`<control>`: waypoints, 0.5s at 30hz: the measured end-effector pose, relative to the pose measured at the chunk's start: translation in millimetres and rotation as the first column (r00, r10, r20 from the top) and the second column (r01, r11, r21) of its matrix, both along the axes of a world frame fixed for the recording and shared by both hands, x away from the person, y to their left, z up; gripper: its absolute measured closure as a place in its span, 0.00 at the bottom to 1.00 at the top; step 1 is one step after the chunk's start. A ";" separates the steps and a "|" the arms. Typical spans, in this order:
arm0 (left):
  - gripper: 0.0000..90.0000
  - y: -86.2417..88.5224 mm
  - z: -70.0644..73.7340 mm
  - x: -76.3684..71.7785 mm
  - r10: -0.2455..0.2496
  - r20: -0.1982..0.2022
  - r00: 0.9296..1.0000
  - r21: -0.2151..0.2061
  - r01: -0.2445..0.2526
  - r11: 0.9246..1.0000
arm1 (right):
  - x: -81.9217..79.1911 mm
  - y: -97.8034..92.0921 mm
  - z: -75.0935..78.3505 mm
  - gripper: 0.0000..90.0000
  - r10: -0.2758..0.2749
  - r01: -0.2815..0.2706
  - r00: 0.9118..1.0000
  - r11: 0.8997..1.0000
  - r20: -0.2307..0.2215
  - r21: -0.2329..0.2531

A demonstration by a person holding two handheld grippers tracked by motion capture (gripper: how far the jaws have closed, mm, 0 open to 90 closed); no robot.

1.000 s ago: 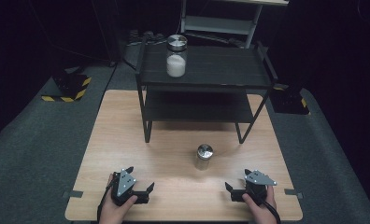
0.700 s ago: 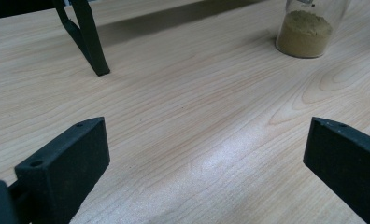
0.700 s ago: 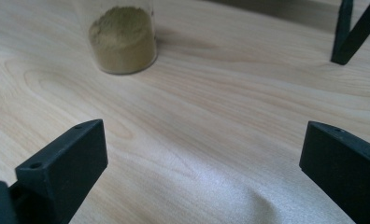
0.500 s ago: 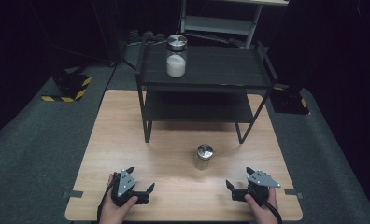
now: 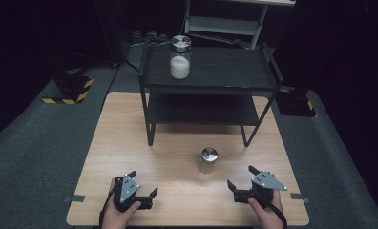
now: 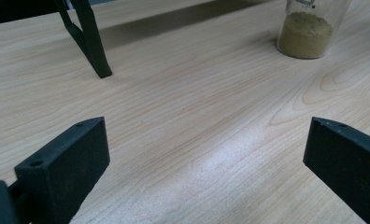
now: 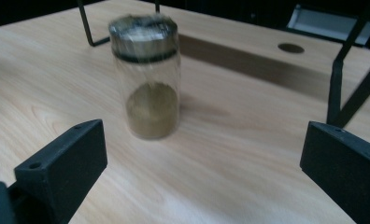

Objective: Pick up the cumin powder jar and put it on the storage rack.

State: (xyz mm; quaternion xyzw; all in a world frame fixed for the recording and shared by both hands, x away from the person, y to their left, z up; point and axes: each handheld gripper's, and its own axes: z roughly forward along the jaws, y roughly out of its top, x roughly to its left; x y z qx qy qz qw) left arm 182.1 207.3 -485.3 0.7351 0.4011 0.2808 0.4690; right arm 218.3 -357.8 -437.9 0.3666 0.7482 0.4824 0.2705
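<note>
Item: small clear glass jar [image 5: 209, 160] with a silver metal lid, holding brownish powder; upright on the light wooden tabletop [image 5: 130, 143], in front of the black two-tier metal shelf [image 5: 211, 76], unmoved since the earlier frame.

Left gripper [image 5: 142, 186]: near edge, jaws spread wide, nothing between them; unchanged.

Right gripper [image 5: 242, 177]: jaws spread wide, empty; shifted slightly since earlier, near the jar but apart.

Tall glass jar of white powder [image 5: 180, 57]: on the shelf's top tier.

Obscured: the small jar is blurred in the right gripper view and cropped at its top in the left gripper view.
</note>
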 end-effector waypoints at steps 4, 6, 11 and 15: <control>0.01 -1.6 1.3 2.0 0.005 -0.009 1.000 0.004 -0.005 1.000 | 7.4 11.7 3.5 0.01 0.018 -0.018 1.000 1.000 0.007 -0.023; 0.01 -2.2 1.8 3.6 0.002 -0.010 1.000 0.008 -0.002 1.000 | 11.8 16.0 3.7 0.01 0.026 -0.026 1.000 1.000 0.008 -0.014; 0.01 -1.8 1.6 4.7 -0.003 -0.011 1.000 0.005 0.003 1.000 | 22.5 32.9 4.0 0.01 0.043 -0.043 0.999 0.999 0.010 -0.005; 0.01 -1.5 1.4 5.9 -0.005 -0.013 1.000 0.000 0.005 1.000 | 30.1 45.0 1.7 0.01 0.050 -0.050 0.999 0.999 0.004 0.001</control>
